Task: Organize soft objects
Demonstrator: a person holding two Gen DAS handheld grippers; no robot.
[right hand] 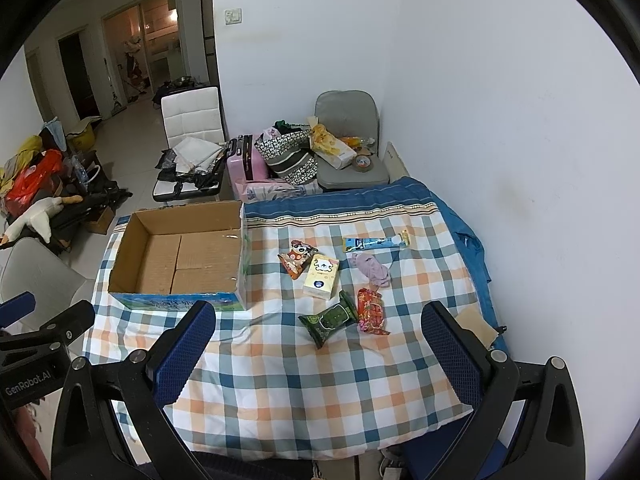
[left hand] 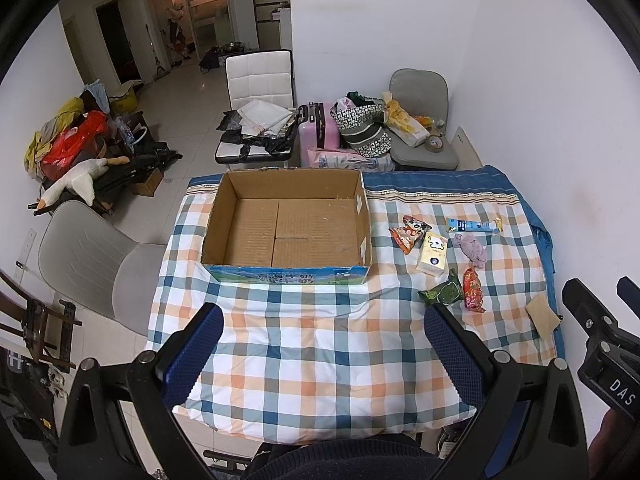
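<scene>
An empty cardboard box (left hand: 286,228) (right hand: 182,256) stands on the checked cloth (left hand: 312,356) at the far left. To its right lie a tissue pack (left hand: 432,254) (right hand: 321,276), an orange snack bag (left hand: 408,232) (right hand: 298,259), a blue tube (left hand: 474,225) (right hand: 376,242), a pink cloth (left hand: 472,249) (right hand: 372,269), a green packet (left hand: 442,292) (right hand: 330,318) and a red packet (left hand: 473,290) (right hand: 372,311). My left gripper (left hand: 324,350) is open and empty above the cloth's near side. My right gripper (right hand: 318,346) is open and empty, just short of the green packet.
A tan sponge-like pad (left hand: 542,315) (right hand: 478,326) lies at the table's right edge. A white wall (right hand: 520,120) runs along the right. Chairs (left hand: 104,260), a pink suitcase (left hand: 318,128) and bags stand beyond and to the left of the table.
</scene>
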